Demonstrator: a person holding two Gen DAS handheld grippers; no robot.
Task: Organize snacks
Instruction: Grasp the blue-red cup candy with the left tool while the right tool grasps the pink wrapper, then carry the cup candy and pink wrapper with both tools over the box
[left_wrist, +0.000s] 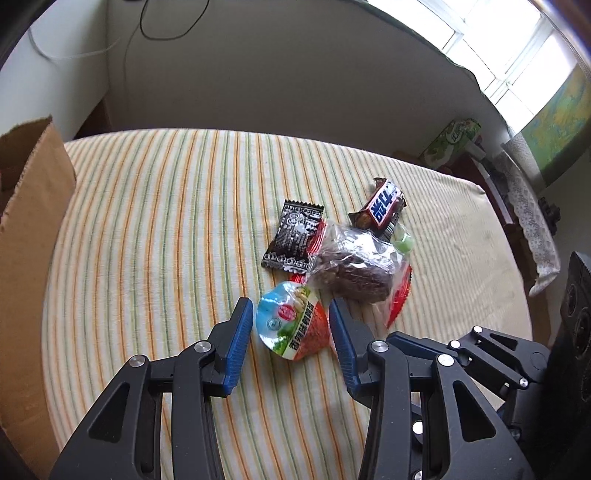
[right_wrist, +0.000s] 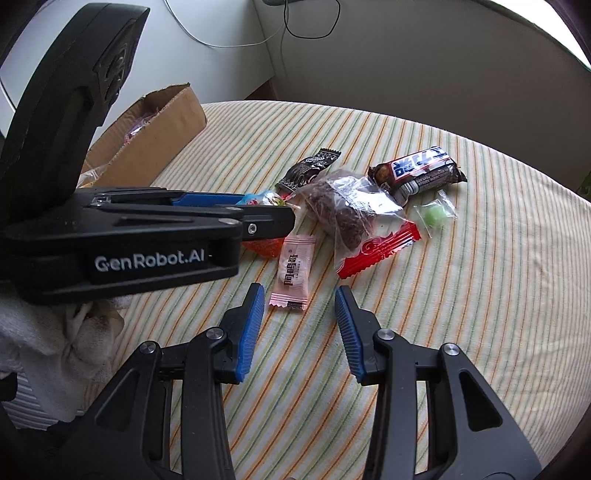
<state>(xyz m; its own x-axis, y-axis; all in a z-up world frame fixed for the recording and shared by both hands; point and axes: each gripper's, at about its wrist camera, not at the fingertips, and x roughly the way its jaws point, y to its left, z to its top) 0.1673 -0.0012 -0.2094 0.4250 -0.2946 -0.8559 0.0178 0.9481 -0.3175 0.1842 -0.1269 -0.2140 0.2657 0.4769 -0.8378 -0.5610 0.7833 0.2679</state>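
Observation:
A small snack cup with a printed foil lid and an orange body lies on the striped sheet. It sits between the blue pads of my left gripper, which stand close on both sides without squeezing it. From the right wrist view the left gripper comes in from the left over that cup. My right gripper is open, and the near end of a pink candy wrapper lies untouched between its fingertips.
Beyond lie a black wrapper, a chocolate bar, a clear bag with a brown cake, a red wrapper and a green candy. A cardboard box stands at the left. The bed's edge drops off at the right.

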